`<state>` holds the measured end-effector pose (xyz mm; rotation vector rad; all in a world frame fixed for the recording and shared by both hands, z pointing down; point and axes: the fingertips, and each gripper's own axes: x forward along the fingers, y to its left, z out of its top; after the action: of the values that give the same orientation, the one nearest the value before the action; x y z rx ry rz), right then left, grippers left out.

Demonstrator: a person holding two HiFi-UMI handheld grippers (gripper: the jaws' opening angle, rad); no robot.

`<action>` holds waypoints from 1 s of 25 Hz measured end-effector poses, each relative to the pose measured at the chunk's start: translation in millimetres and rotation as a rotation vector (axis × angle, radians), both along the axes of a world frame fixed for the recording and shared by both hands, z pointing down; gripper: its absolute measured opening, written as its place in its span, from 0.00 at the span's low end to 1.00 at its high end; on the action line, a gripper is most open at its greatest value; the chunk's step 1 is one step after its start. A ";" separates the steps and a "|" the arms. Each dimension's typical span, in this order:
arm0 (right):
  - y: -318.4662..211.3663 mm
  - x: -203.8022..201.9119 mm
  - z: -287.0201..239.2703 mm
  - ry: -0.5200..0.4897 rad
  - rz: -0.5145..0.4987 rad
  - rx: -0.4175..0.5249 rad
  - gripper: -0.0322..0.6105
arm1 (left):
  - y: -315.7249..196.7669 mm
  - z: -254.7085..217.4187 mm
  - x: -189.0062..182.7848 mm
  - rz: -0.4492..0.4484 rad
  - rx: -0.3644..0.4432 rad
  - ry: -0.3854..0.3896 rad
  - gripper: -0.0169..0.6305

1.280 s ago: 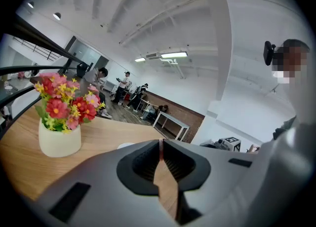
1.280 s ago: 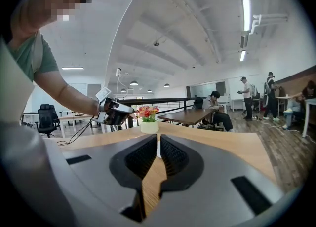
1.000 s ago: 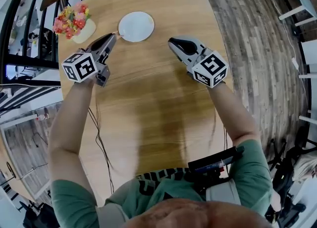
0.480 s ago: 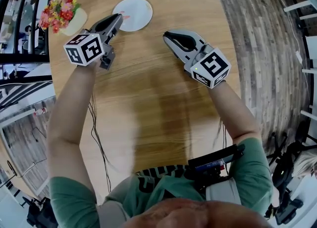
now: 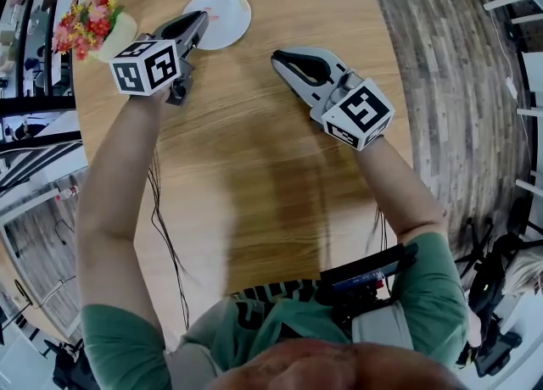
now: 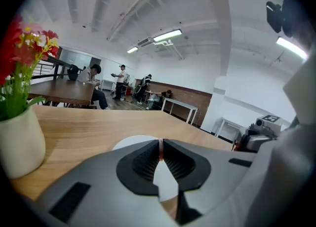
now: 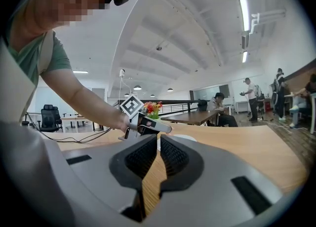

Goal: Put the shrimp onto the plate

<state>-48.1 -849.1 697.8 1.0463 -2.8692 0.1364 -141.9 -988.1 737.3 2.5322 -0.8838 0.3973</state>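
A small round white plate (image 5: 227, 25) lies at the far side of the wooden table (image 5: 254, 168). My left gripper (image 5: 202, 18) reaches over the plate's left rim, pointing somewhat down. It is shut on the shrimp (image 6: 159, 148), a thin pink sliver pinched between the tips, with the plate (image 6: 129, 143) just beyond them. In the head view the shrimp (image 5: 210, 15) is a tiny pink spot at the tips. To the right of the plate my right gripper (image 5: 276, 58) hovers over bare wood, shut with nothing in it. The right gripper view looks along its jaws (image 7: 158, 139) at the left gripper (image 7: 165, 129).
A white vase of red and yellow flowers (image 5: 85, 28) stands just left of the left gripper, near the table's far left corner. Thin black cables (image 5: 161, 219) trail over the table's left edge. People sit at other tables far behind.
My left gripper has moved forward and lower, from beside the plate's left edge to over its rim, still holding the shrimp. The right gripper has hardly moved.
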 end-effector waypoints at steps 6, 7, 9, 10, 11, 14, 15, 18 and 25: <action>0.2 -0.4 1.3 0.006 -0.006 0.004 0.06 | -4.3 8.5 1.4 -0.009 -0.008 -0.049 0.07; 0.4 -0.2 1.7 0.005 -0.007 0.003 0.06 | -4.5 10.2 1.9 -0.010 -0.008 -0.056 0.07; 1.0 -0.1 1.5 0.002 -0.008 0.002 0.06 | -4.7 12.0 2.4 -0.015 -0.006 -0.069 0.07; 1.2 -0.4 0.6 0.000 -0.009 0.003 0.06 | -5.1 12.3 1.9 -0.020 -0.003 -0.074 0.08; 1.2 -0.7 -0.1 -0.002 -0.009 0.004 0.06 | -5.8 12.3 1.1 -0.027 0.000 -0.078 0.09; 0.7 -0.8 -1.4 -0.005 -0.009 0.005 0.06 | -8.7 9.9 -1.3 -0.039 0.011 -0.079 0.22; 0.7 -0.6 -2.2 -0.007 -0.009 0.006 0.06 | -9.4 8.2 -1.8 -0.040 0.015 -0.076 0.25; 1.7 0.1 -3.7 -0.011 -0.008 0.006 0.06 | -10.2 3.9 -2.3 -0.041 0.029 -0.071 0.28; 1.1 -0.4 -2.4 -0.011 -0.007 0.000 0.06 | -9.9 3.4 -1.5 -0.038 0.032 -0.060 0.28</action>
<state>-48.5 -848.0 695.3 1.0393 -2.8827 0.1417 -143.4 -998.0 740.7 2.5406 -0.9670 0.4529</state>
